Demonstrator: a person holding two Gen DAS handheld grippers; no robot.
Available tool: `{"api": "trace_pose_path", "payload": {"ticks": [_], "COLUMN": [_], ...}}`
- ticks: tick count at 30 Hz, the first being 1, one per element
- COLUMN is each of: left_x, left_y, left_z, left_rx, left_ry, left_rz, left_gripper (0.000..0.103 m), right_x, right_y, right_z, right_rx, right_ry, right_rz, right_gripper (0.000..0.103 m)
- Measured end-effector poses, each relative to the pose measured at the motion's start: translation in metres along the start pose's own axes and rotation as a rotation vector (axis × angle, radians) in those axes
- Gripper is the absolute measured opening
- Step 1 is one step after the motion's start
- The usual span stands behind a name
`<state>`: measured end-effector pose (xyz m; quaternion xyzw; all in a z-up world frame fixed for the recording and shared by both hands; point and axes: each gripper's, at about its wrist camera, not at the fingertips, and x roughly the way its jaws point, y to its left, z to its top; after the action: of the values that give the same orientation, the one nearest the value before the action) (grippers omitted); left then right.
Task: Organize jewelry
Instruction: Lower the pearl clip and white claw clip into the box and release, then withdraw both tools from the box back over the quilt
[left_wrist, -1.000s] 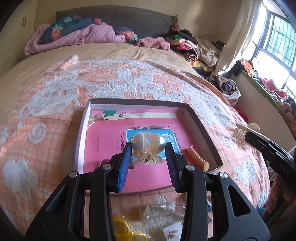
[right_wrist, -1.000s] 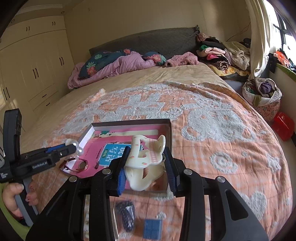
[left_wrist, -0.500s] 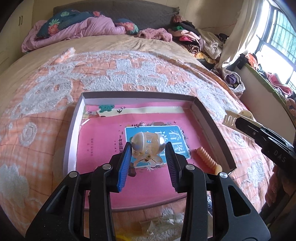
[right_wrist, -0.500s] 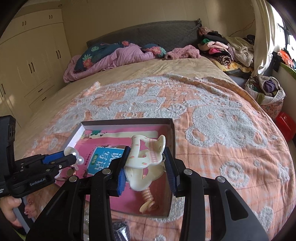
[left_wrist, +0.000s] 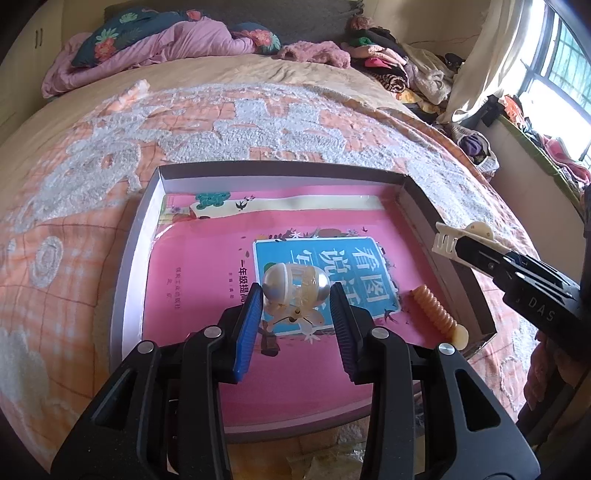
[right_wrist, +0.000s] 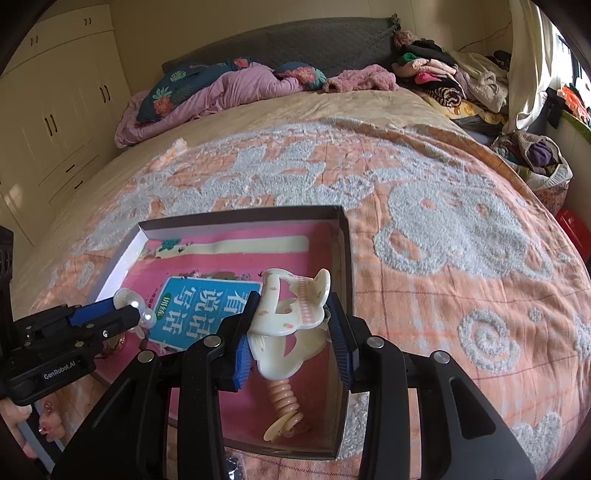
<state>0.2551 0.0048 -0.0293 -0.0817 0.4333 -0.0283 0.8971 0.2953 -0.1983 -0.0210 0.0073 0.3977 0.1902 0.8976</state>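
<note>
Bedroom, daylight from a window on the right. Bed covered with a peach quilt (right_wrist: 461, 229) carrying white fuzzy patterns; rumpled purple bedding (right_wrist: 221, 92) heaped at the headboard, a pile of clothes (right_wrist: 450, 81) at the far right corner.

Shallow open box (left_wrist: 136, 251) sits on the quilt, grey walls, a pink booklet with a blue label (left_wrist: 207, 295) lining its floor. Peach spiral hair tie (left_wrist: 434, 310) lies on the booklet near the box's right wall.

Left gripper (left_wrist: 297, 317): blue pads closed against a pearly clip with a small bow (left_wrist: 295, 291), held above the blue label, over the middle of the box. Whether the clip touches the booklet — cannot tell.

Right gripper (right_wrist: 291, 328): jaws pinching a cream claw clip (right_wrist: 288, 317), teeth pointing up and away, hanging over the right part of the box near its right wall, above the spiral hair tie. In the left wrist view the same clip (left_wrist: 461, 236) pokes out past the gripper tips, above the box's right rim.
</note>
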Motion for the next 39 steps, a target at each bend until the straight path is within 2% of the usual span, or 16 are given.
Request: {"api": "trace_pose_path", "payload": {"ticks": [4,8,12,14,17,20,23,25,27,32,39], "left_x": [0.003,0.003,0.000,-0.003,-0.009,-0.019,-0.029,-0.035,-0.044,-0.064,-0.092], "left_y": [0.000,0.000,-0.001,-0.001,0.001,0.001,0.000,-0.001,-0.001,-0.003,-0.004], "left_z": [-0.001,-0.002,-0.001,-0.001,0.000,0.001,0.003,0.003,0.003,0.002,-0.003], "left_rx": [0.001,0.000,0.003,0.000,-0.007,-0.009,-0.014,-0.014,-0.015,-0.013,-0.022], "left_ry": [0.007,0.007,-0.002,-0.011,-0.022,-0.040,-0.058,-0.069,-0.081,-0.119,-0.163], "left_rz": [0.004,0.002,0.003,0.007,0.004,0.001,-0.005,-0.005,-0.005,-0.007,-0.017], "left_gripper": [0.029,0.030,0.044,0.045,0.054,0.057,0.066,0.067,0.077,0.086,0.086], "right_x": [0.003,-0.002,-0.015,-0.023,-0.034,-0.047,-0.059,-0.069,-0.078,-0.098,-0.123], "right_y": [-0.002,-0.003,-0.007,-0.009,-0.011,-0.013,-0.013,-0.013,-0.013,-0.013,-0.008], "right_z": [-0.003,-0.005,-0.006,-0.006,-0.007,-0.010,-0.012,-0.014,-0.016,-0.019,-0.022], "right_rx": [0.008,0.019,0.054,0.068,0.086,0.100,0.111,0.117,0.121,0.135,0.127], "right_ry": [0.006,-0.005,-0.031,-0.044,-0.064,-0.087,-0.106,-0.122,-0.135,-0.161,-0.196], "right_rz": [-0.002,-0.002,0.012,0.014,0.017,0.015,0.018,0.019,0.023,0.030,0.035], "right_gripper": [0.036,0.051,0.066,0.068,0.074,0.079,0.080,0.081,0.082,0.086,0.086]}}
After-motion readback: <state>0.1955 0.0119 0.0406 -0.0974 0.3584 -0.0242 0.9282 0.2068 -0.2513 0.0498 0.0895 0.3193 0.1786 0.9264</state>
